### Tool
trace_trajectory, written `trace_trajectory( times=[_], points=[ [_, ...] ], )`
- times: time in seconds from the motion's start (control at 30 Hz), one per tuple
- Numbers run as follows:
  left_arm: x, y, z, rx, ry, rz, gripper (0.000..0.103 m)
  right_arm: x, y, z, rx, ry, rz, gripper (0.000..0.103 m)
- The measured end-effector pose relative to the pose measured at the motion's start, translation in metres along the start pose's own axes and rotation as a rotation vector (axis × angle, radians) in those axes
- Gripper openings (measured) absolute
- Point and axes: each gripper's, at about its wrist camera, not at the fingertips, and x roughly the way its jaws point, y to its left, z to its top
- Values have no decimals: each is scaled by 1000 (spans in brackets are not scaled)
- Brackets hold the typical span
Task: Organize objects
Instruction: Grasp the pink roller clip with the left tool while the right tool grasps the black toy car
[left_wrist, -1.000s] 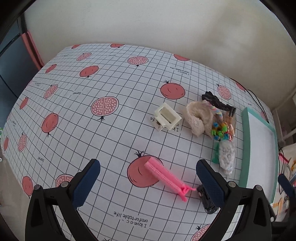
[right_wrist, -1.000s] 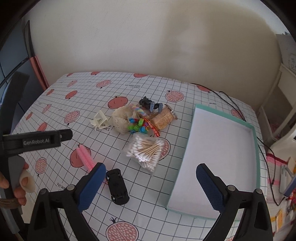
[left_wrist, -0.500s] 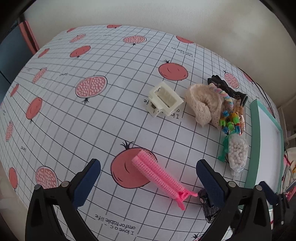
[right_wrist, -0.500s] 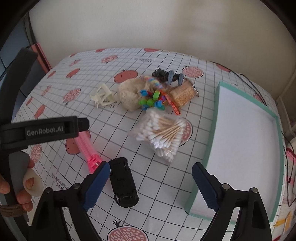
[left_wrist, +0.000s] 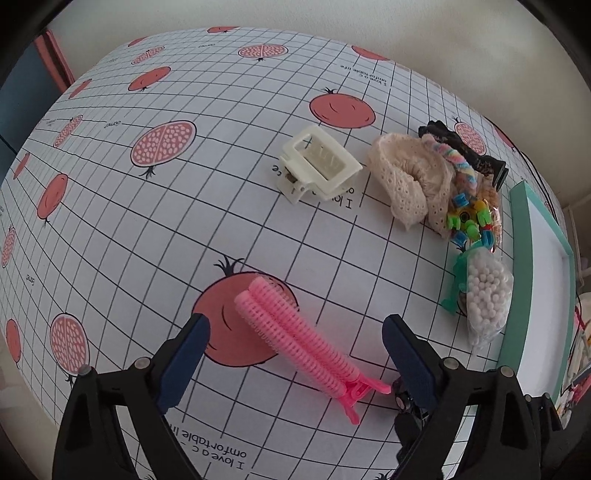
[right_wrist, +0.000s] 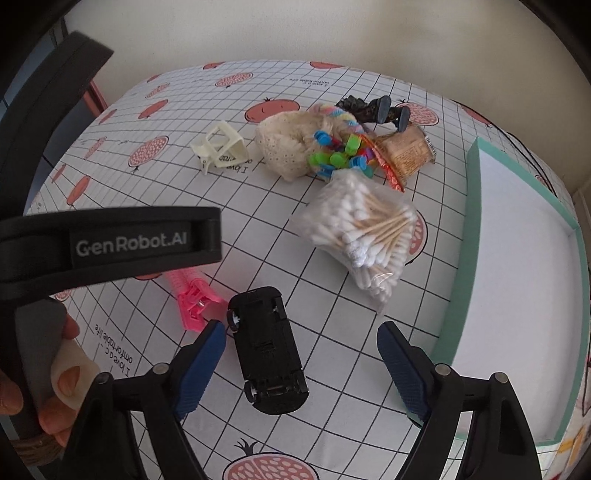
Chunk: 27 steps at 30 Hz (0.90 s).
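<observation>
Both your grippers have dropped closer to the table since 1 second ago. Your left gripper (left_wrist: 295, 354) is spread wide, its 2 fingers either side of the pink clip (left_wrist: 299, 339) without touching it. Your right gripper (right_wrist: 301, 363) is also wide apart around the upturned black car (right_wrist: 267, 349), beside the teal tray (right_wrist: 452, 321).

So the count on the pomegranate-print tablecloth (left_wrist: 184, 221): one pink ridged plastic hair clip (left_wrist: 295, 332), one cream plastic claw clip (left_wrist: 319, 164), one beige lace fabric bundle (left_wrist: 406, 181), one black toy car lying upside down (right_wrist: 267, 350), one clear bag of cotton swabs (right_wrist: 369, 232), one bag of little coloured clips (right_wrist: 340, 155), one teal-rimmed white tray (right_wrist: 517, 295).
</observation>
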Motion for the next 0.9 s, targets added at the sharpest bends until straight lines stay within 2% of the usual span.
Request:
trace_trajectory(
  times=[0.27,0.33,0.57,0.63,0.9],
  points=[
    [7,-5,-1,14,9,31,92,13,2,-2,-15,42,-15,81],
    [8,-7,-2,27,13,31,77,14,1,-3,-17,49,-22,77],
    [9,-12,-5,48,30,22,66,14,-3,-6,-3,66,-22,66],
    [9,-14,-6,59,35,19,57,13,-5,-7,1,67,-21,61],
    [6,-18,-9,96,33,16,44,10,-18,-7,27,75,-13,46]
  ],
)
